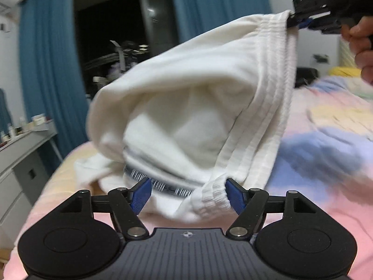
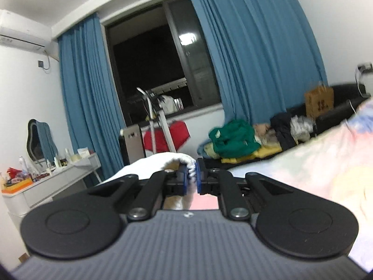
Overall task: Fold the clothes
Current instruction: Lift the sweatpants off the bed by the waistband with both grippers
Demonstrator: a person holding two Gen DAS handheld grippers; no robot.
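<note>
Garment (image 1: pixel 186 88): I see it hanging over the bed (image 1: pixel 326 163), one corner up at the right gripper (image 1: pixel 294 19), its lower hem between the fingers of my left gripper (image 1: pixel 187 194). Window (image 2: pixel 149 65) behind, between curtains (image 2: pixel 251 46). Dresser (image 2: pixel 58 182) left. Clothes pile (image 2: pixel 233 140) right of it, beyond the bed.

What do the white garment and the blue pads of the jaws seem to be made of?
White garment: probably soft cotton knit, matte, with ribbed stitched bands along its hem. Blue pads: likely rubber or soft plastic, matte, with a fine ridged grip texture.
</note>
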